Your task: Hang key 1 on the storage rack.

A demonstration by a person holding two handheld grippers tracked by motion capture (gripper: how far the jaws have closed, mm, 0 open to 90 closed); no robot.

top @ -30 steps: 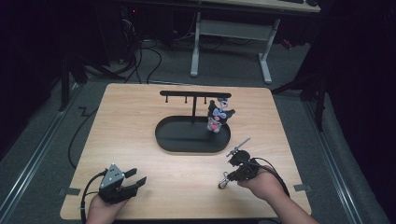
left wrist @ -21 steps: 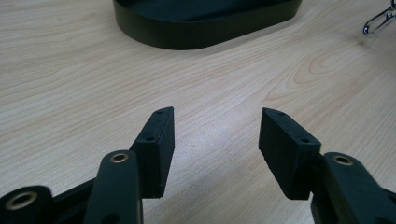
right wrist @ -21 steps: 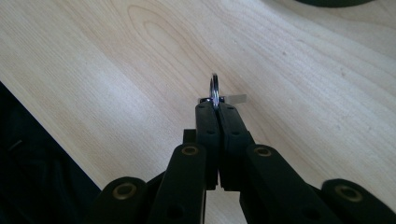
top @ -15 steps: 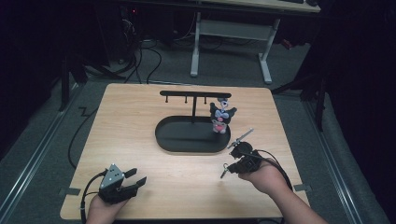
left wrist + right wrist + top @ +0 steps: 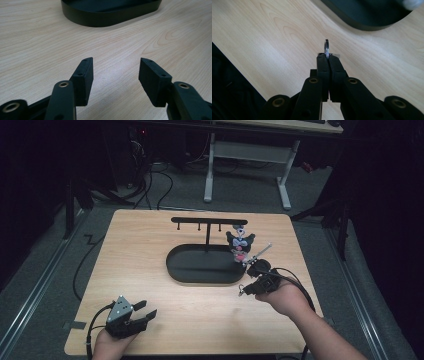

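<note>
Right gripper view: right gripper (image 5: 327, 56) clamped on metal ring (image 5: 326, 48); left gripper (image 5: 115, 72) wide open, empty, table (image 5: 150, 250) 7 o'clock.

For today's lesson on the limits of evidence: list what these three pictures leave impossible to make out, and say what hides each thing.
- Plush keychain, high view: too small to tell what links it to the right gripper.
- Metal ring, right gripper view: its lower part sits hidden between the shut jaws.
- Black stand base, left gripper view: cut off by the top edge.
- White blur, right gripper view: cut off at the corner, unidentifiable.
</note>
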